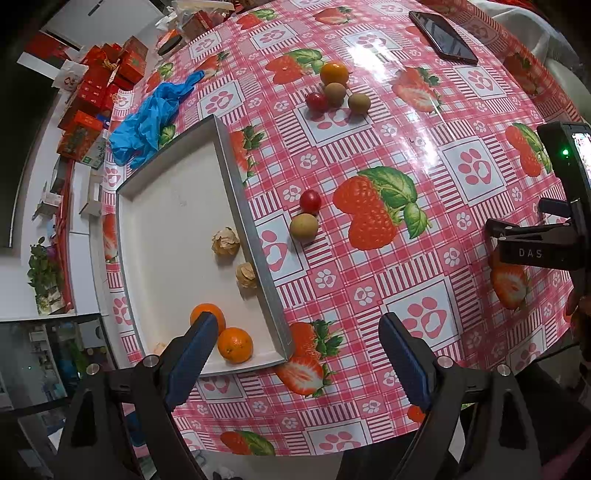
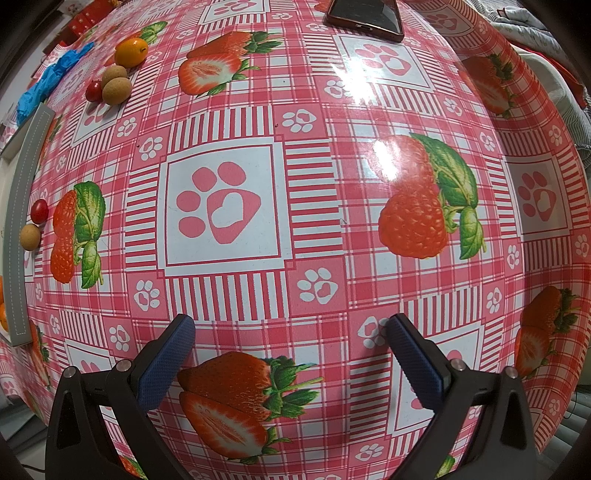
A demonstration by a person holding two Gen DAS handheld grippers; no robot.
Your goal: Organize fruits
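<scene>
A grey tray (image 1: 255, 229) lies at the table's left. In it are two oranges (image 1: 235, 344), two papery husked fruits (image 1: 225, 241) and a small pale piece (image 1: 160, 348). Beside the tray lie a cherry tomato (image 1: 310, 201) and a brown longan (image 1: 303, 227). Farther back is a cluster: an orange (image 1: 334, 73), two longans (image 1: 335, 94) and a tomato (image 1: 316, 101). My left gripper (image 1: 295, 354) is open and empty over the tray's near corner. My right gripper (image 2: 290, 354) is open and empty above the tablecloth; its body shows in the left wrist view (image 1: 543, 243). The near tomato (image 2: 39, 211) and longan (image 2: 30, 236) sit far left of it.
A blue plastic glove (image 1: 147, 118) lies behind the tray. A black phone (image 1: 443, 37) lies at the far edge; it also shows in the right wrist view (image 2: 364, 16). Red boxes (image 1: 96, 96) are stacked off the table's left. The tray's wall (image 2: 18, 221) is at far left.
</scene>
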